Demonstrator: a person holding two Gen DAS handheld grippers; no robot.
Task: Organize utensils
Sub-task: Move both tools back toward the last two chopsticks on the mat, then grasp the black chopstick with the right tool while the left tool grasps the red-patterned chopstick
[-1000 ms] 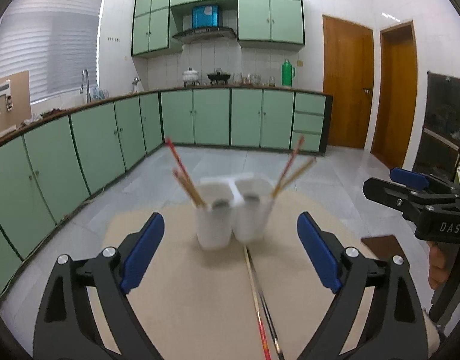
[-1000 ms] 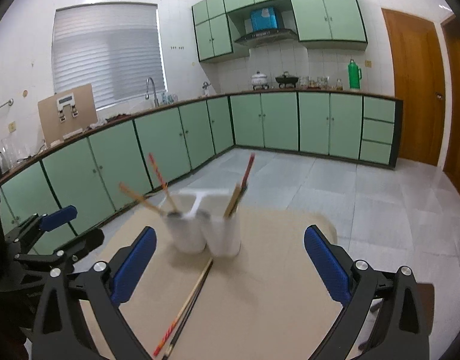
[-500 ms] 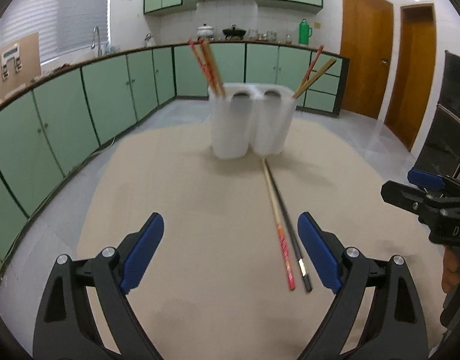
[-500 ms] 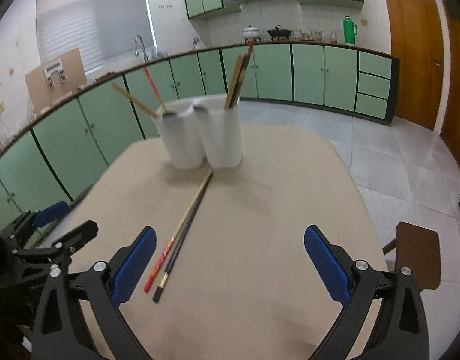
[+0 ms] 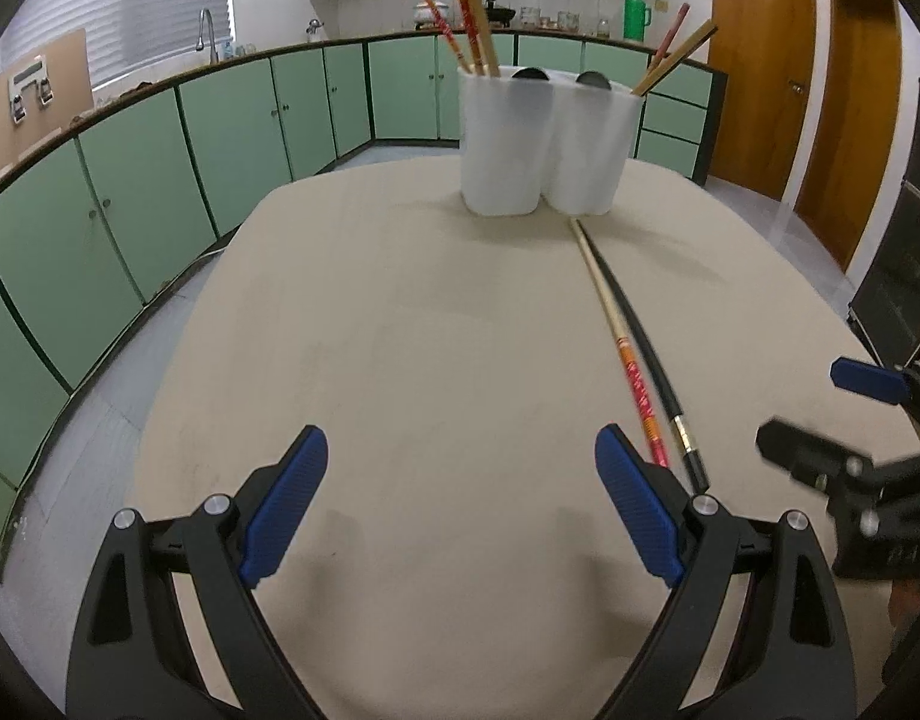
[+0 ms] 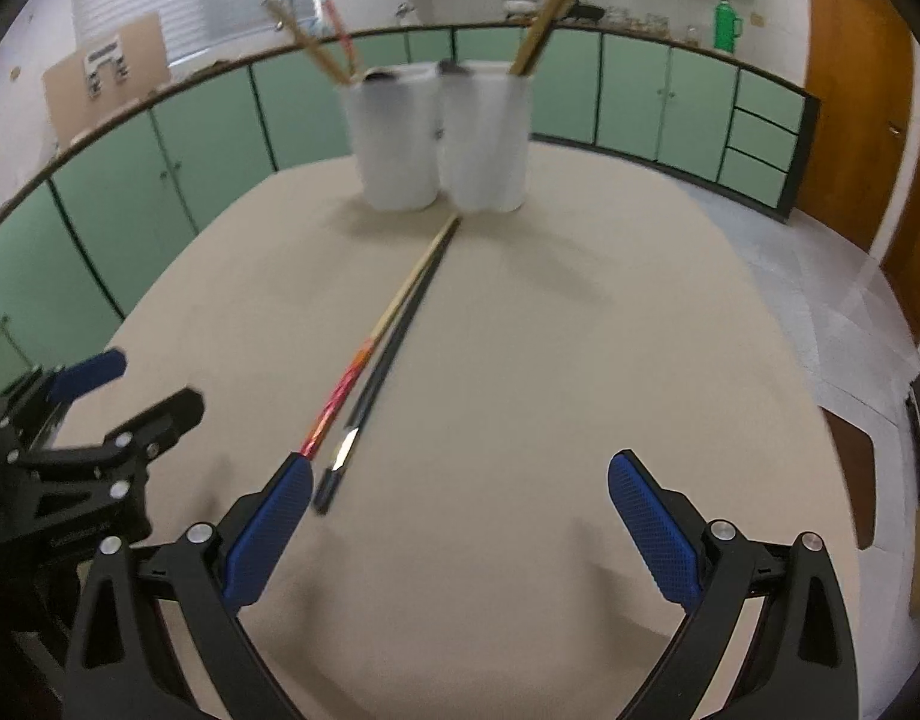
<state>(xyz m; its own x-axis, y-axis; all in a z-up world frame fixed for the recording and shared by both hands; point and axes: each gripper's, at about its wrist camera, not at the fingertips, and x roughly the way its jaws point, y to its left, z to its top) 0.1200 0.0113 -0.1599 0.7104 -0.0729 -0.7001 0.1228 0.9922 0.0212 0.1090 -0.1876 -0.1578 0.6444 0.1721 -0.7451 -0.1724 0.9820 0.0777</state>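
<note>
A white two-cup utensil holder stands at the far side of the beige table, with chopsticks leaning out of each cup; it also shows in the right wrist view. Two loose chopsticks lie side by side on the table: a red-patterned wooden one and a black one. In the right wrist view they are the red-patterned chopstick and the black chopstick. My left gripper is open and empty, its right finger near their ends. My right gripper is open and empty, its left finger beside their ends.
Green kitchen cabinets run along the left and back walls. Brown doors stand at the right. A brown stool sits by the table's right edge. Each gripper shows in the other's view, the right gripper and the left gripper.
Both grippers have dropped lower and tilted down towards the table, so the loose chopsticks' near ends now lie just ahead of the fingers. Both stay open.
</note>
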